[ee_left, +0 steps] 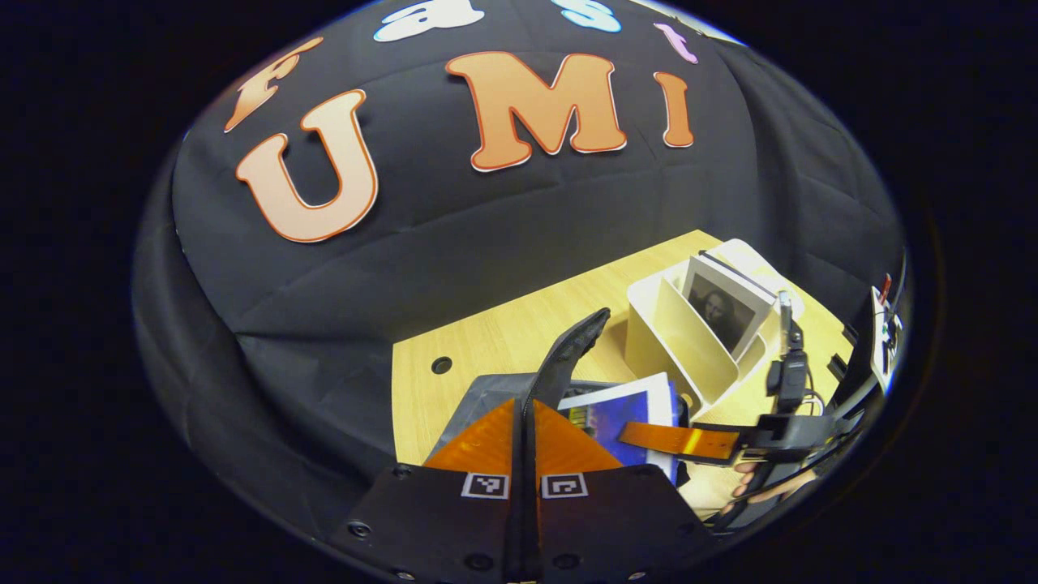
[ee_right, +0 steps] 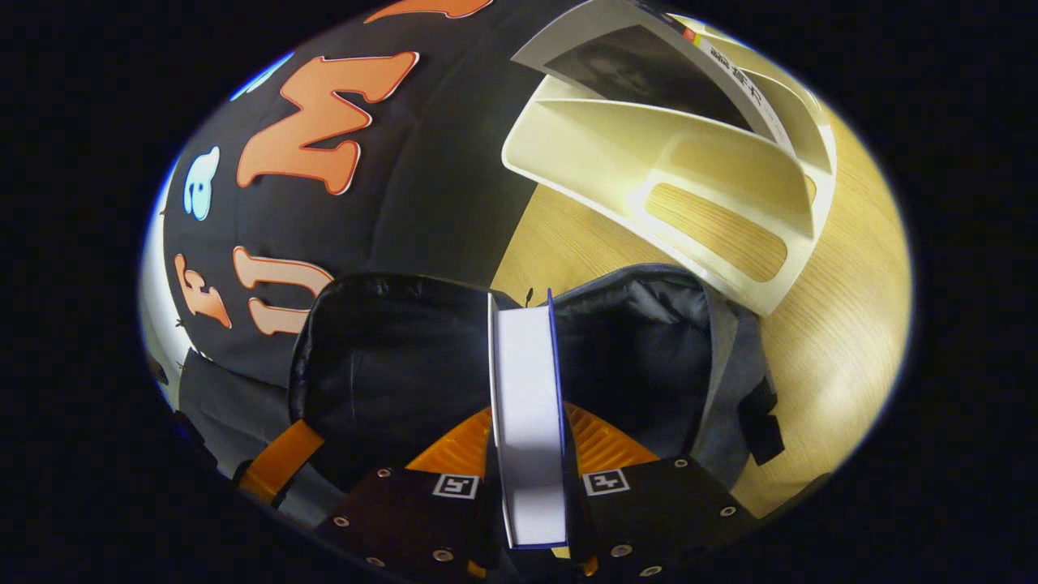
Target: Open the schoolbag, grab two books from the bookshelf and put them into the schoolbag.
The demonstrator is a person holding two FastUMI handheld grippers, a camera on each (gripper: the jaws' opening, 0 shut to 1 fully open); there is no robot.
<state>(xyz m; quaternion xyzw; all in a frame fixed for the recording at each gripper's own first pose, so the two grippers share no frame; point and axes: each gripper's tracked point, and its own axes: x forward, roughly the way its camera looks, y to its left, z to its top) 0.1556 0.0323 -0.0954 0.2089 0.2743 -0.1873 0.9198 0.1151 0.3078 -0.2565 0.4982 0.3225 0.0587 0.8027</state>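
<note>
Right gripper (ee_right: 527, 454) pinches a blue-covered, white-paged book (ee_right: 527, 405) over the open black schoolbag (ee_right: 389, 365).

from my right gripper view the white plastic bookshelf (ee_right: 689, 178) stands on the wooden table (ee_right: 843, 341) behind the open dark fabric schoolbag (ee_right: 389, 357)

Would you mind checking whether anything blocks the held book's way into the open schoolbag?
Nothing visible does. The right tongs grip the blue-covered book edge-on above the dark grey schoolbag, whose mouth gapes open. The left tongs pinch the bag's black flap, holding it aside.
</note>
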